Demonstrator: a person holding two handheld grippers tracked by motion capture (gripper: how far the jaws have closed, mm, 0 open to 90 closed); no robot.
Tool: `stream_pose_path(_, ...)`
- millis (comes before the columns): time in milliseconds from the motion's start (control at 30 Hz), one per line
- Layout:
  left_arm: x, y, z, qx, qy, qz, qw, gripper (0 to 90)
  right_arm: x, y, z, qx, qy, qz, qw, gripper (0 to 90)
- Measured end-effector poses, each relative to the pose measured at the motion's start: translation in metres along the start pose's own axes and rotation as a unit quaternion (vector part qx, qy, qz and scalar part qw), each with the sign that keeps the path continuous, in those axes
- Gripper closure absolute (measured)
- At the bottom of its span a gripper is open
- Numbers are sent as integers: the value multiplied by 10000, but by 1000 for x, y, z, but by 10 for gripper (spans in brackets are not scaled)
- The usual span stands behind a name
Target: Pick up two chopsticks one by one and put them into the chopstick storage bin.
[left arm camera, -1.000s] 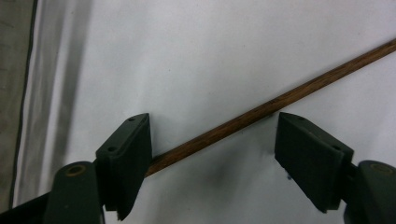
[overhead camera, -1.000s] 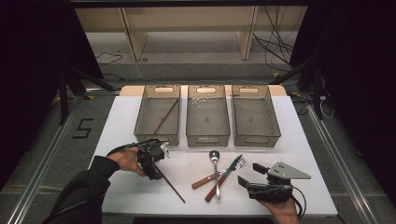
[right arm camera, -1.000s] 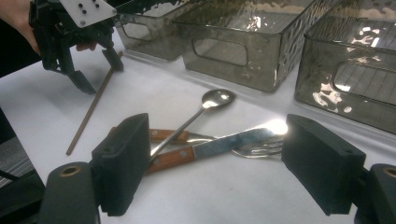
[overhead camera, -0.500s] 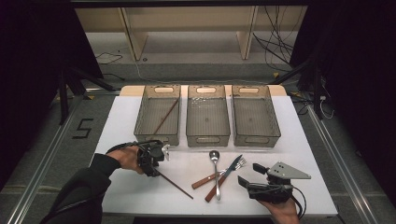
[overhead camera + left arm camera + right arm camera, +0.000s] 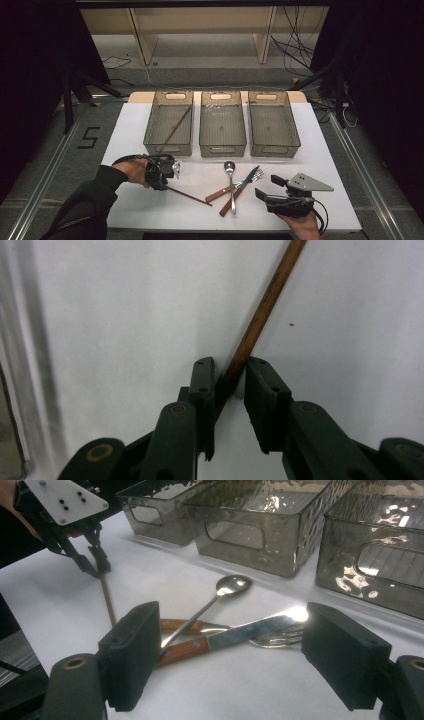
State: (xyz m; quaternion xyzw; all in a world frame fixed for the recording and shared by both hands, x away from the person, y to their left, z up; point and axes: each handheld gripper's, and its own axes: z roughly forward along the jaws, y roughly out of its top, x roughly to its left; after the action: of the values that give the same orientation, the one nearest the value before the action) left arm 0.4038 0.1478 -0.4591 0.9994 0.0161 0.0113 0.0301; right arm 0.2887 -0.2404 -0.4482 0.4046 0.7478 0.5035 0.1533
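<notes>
High view: a white worktop point(image 5: 130, 130) is seen with three clear plastic bins set side by side along its far half. One brown chopstick point(image 5: 176, 128) lies slanted inside the left bin point(image 5: 168, 123); the middle bin point(image 5: 222, 124) and the right bin point(image 5: 273, 124) are seen with nothing in them. On the near half, a second brown chopstick point(image 5: 189, 195) lies flat on the worktop, and its left end is placed between the jaws of the left hand-held gripper point(image 5: 168, 183), which is pointed down at the surface. In the left gripper view the chopstick point(image 5: 260, 320) is seen running up and to the right from between the two black jaws; the jaws have just been closing on it, the left pad is touching the wood, while a narrow gap is left at the right pad, so the stick is bracketed but not yet pinched.

Just right of the chopstick's free end a spoon point(image 5: 230, 176), a wooden-handled knife point(image 5: 241, 189) and a wooden-handled fork point(image 5: 235, 184) are crossed in a small pile. The right hand-held gripper point(image 5: 266, 186) is held low near the front edge, just right of the pile, with its jaws spread wide and nothing between them; in the right gripper view the knife point(image 5: 235, 636) and spoon point(image 5: 220, 594) are framed beyond its pads.
</notes>
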Motion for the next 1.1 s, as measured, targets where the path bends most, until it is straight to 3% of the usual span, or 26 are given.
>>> stream_pose_path(567,-23,-8,-1,53,-27,239,9997,805,0,0,1,25,-2,20,10000,247)
stream_pose_path(800,-29,-8,-1,101,-110,424,9990,836,0,0,1,13,-1,29,10000,247)
stream_pose_path(900,-31,-8,-1,-1,-117,401,9991,842,0,0,1,19,3,35,10000,247)
stream_pose_path(1100,-32,-10,-3,19,-113,501,9987,846,-1,0,1,20,6,41,10000,247)
